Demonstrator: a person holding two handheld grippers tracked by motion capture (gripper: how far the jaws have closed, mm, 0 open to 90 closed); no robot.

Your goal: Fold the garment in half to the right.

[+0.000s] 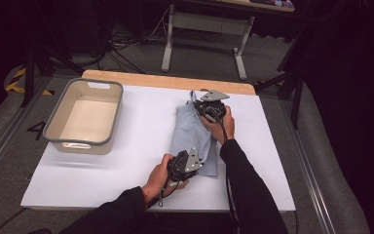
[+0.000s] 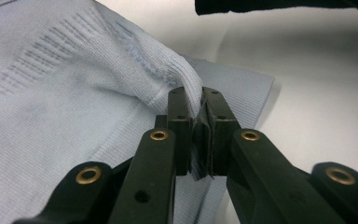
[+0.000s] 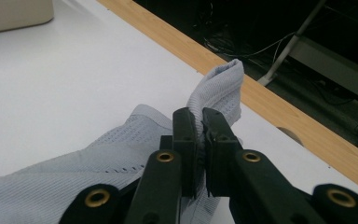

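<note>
The high view takes in the whole white-topped bench (image 1: 126, 161) with its wooden far edge, and on it a pale blue ribbed knit garment (image 1: 191, 134) lying right of centre, folded into a long narrow shape. What that view cannot settle, the two gripper views do. In the left gripper view the left tool (image 2: 200, 100) has its black jaws pressed together on a pinched fold of the garment's edge (image 2: 121, 84), cloth showing between the pads. In the right gripper view the right tool (image 3: 199, 122) is likewise clamped on the knit (image 3: 219, 86), and a loop of fabric stands up just past the jaw tips.

The garment's long axis runs near to far, leaning slightly right at its far end. The left tool (image 1: 184, 163) holds the near end and the right tool (image 1: 212, 106) the far end, close to the wooden strip.

A beige rectangular plastic tub (image 1: 63, 114) with a handle slot sits well apart at the far left of the bench. Beyond the bench, a grey-legged table frame (image 1: 202, 24) and cables lie on the floor. Nothing lies between garment and tub.
</note>
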